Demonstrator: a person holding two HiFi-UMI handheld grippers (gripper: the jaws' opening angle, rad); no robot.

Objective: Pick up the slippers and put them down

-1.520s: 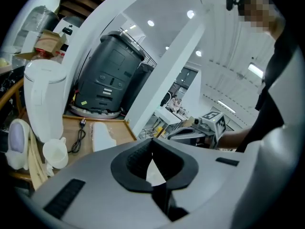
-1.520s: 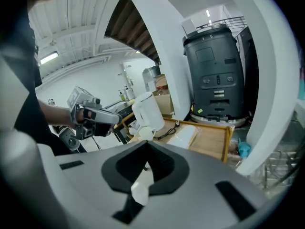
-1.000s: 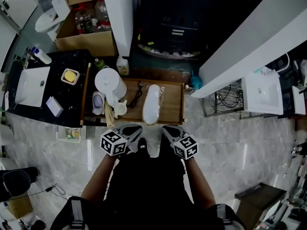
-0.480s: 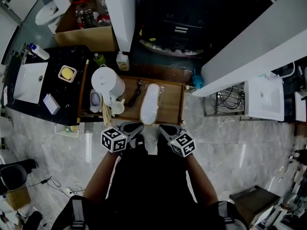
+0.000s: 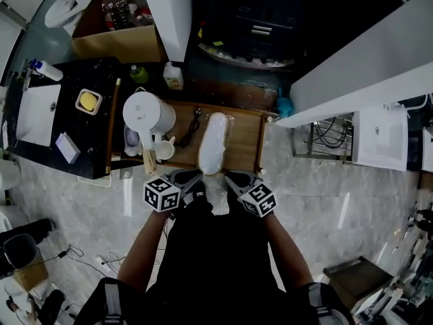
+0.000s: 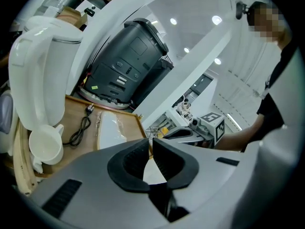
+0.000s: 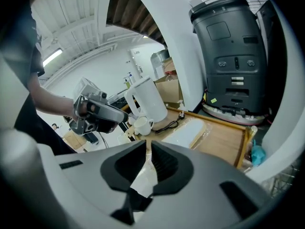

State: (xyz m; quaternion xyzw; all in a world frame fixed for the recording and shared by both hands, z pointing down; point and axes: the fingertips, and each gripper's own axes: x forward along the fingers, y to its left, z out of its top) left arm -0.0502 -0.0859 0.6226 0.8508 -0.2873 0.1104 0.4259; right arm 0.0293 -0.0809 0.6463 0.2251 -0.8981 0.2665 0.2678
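A white slipper in clear wrap lies lengthwise on the wooden tray table. A second white slipper hangs just in front of the table's near edge, between my two grippers. My left gripper is shut, and the slipper's white shows between its pads. My right gripper faces it from the other side, jaws almost together, with the same white between the pads. How much of the slipper each grips is hidden.
A white kettle, a white cup and a black cable share the tray's left half. A black machine stands behind it. A black counter with a sink is at the left. Marble floor surrounds the table.
Both grippers, with the slipper between them, have sunk and moved closer to the tray table's near edge.
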